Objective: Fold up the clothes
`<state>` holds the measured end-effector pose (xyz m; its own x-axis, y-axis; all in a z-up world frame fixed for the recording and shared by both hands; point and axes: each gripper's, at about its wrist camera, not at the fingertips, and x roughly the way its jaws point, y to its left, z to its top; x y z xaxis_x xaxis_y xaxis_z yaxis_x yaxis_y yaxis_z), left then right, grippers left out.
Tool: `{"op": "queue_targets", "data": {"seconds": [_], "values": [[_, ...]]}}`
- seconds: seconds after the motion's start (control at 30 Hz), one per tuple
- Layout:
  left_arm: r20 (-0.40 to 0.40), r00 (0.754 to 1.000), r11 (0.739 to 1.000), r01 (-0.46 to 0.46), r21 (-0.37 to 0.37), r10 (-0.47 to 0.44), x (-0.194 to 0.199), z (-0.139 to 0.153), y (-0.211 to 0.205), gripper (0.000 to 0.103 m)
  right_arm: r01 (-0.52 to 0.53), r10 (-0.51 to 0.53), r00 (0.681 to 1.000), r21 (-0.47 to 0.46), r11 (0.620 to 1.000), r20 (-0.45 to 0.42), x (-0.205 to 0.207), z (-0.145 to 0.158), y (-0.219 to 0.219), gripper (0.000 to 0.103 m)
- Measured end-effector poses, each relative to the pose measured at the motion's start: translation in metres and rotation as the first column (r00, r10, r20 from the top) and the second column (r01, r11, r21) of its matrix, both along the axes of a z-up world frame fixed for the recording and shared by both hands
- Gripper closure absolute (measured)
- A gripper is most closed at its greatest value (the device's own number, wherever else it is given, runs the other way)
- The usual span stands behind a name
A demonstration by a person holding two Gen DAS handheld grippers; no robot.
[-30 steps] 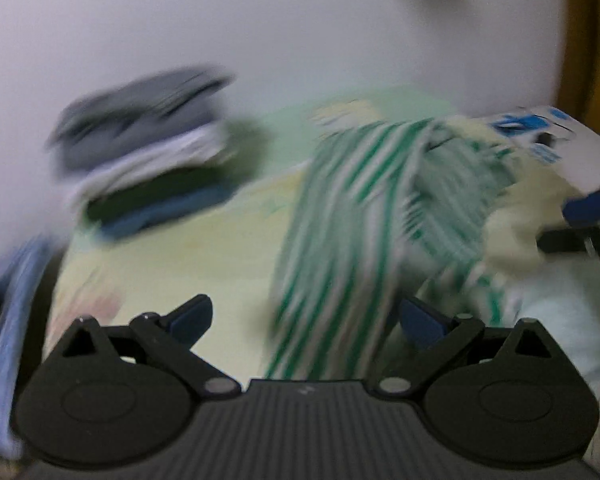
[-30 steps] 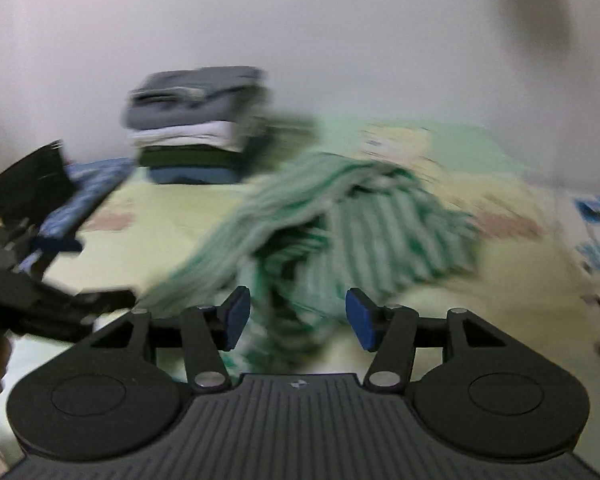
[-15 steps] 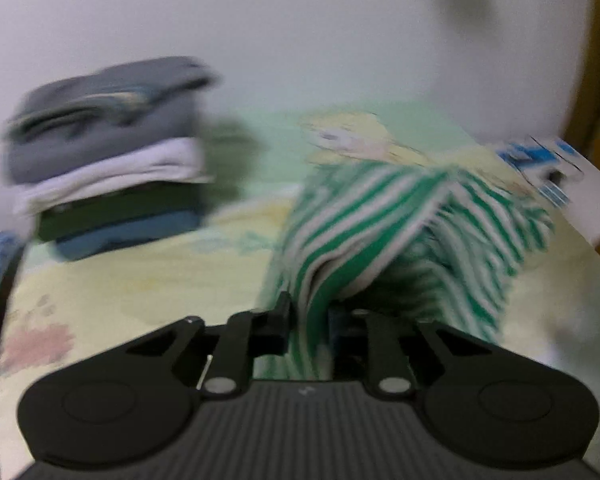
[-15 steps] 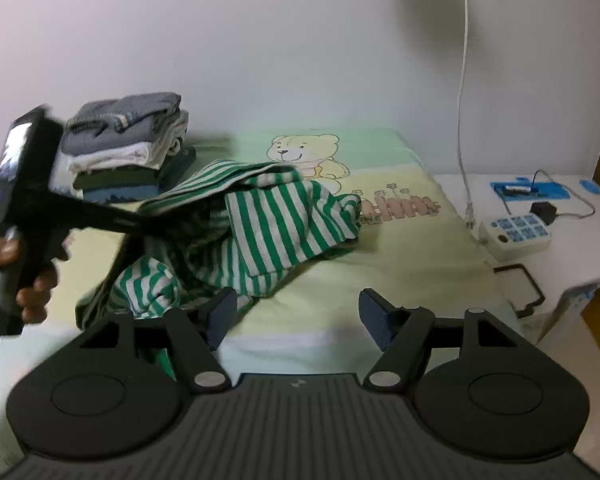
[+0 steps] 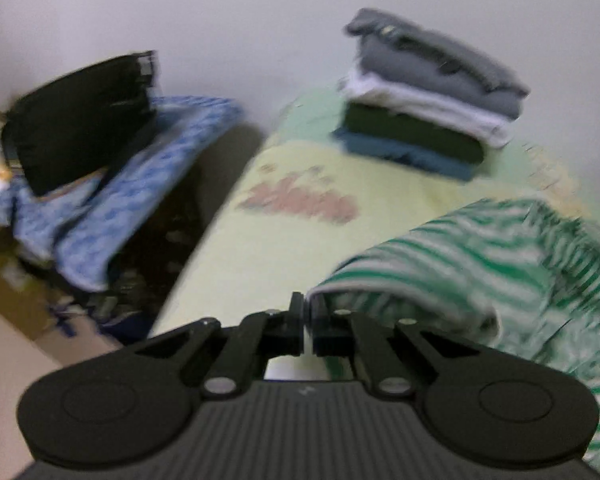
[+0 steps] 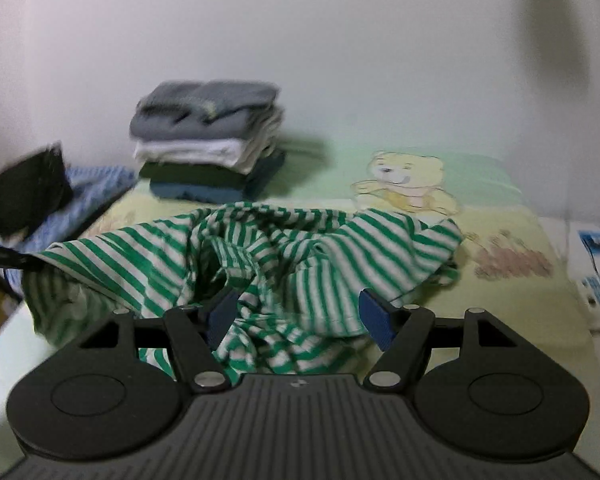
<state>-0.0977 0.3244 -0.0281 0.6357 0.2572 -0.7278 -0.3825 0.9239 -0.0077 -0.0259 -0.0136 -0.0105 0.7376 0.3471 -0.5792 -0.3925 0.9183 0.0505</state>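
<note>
The big bed with the pale yellow and green teddy-bear sheet (image 6: 500, 280) fills most of the room, right up against a plain white wall (image 6: 340, 40). At about 10 o'clock in the right wrist view, a neat pile of folded clothes in grey, white, dark green and blue (image 6: 208, 148) sits near the wall. Off the bed's left edge lies a blue patterned cloth (image 5: 140, 184) with a flat black bag (image 5: 80, 120) on top.

The soft green-and-white striped shirt (image 6: 284, 256) lies crumpled in the middle of the bed, not folded. It looks light and floppy, so it will sag and bunch when lifted. Good places to hold it are the edges or corners, so it can be pulled flat.

The left claw (image 5: 306, 320) is clenched on the shirt's edge, which stretches away toward 3 o'clock in its view. The right claw (image 6: 296, 316) is released, its blue pads (image 6: 374, 314) wide apart just above the shirt, holding nothing. The sheet looks smooth and soft, fine for spreading the shirt out.
</note>
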Motion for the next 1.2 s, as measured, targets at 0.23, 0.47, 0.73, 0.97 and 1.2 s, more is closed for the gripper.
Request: {"op": "queue_targets", "data": {"seconds": [0.23, 0.47, 0.73, 0.97, 1.2], "values": [[-0.036, 0.999, 0.998, -0.010, 0.069, 0.012, -0.012, -0.005, -0.008, 0.101, -0.137, 0.139, 0.990, -0.165, 0.977, 0.002, 0.053, -0.033, 0.060, 0.033], [-0.020, 0.985, 0.968, 0.170, 0.187, -0.169, 0.001, -0.003, -0.059, 0.033, -0.069, 0.064, 0.995, -0.054, 0.996, -0.082, 0.092, -0.025, 0.054, 0.095], [-0.110, 0.942, 0.933, 0.330, 0.141, -0.317, 0.028, -0.039, -0.088, 0.017, 0.353, -0.357, 0.934, 0.092, 0.931, 0.028, 0.073, 0.017, -0.066, 0.103], [-0.158, 0.912, 0.909, 0.399, 0.125, -0.379, 0.039, -0.057, -0.104, 0.070, 0.383, -0.383, 0.924, 0.078, 0.920, -0.015, 0.041, 0.021, -0.122, 0.078], [-0.169, 0.923, 0.918, 0.371, 0.143, -0.347, 0.039, -0.055, -0.102, 0.083, 0.008, 0.001, 0.999, -0.179, 0.984, 0.048, 0.026, -0.011, 0.001, 0.016]]}}
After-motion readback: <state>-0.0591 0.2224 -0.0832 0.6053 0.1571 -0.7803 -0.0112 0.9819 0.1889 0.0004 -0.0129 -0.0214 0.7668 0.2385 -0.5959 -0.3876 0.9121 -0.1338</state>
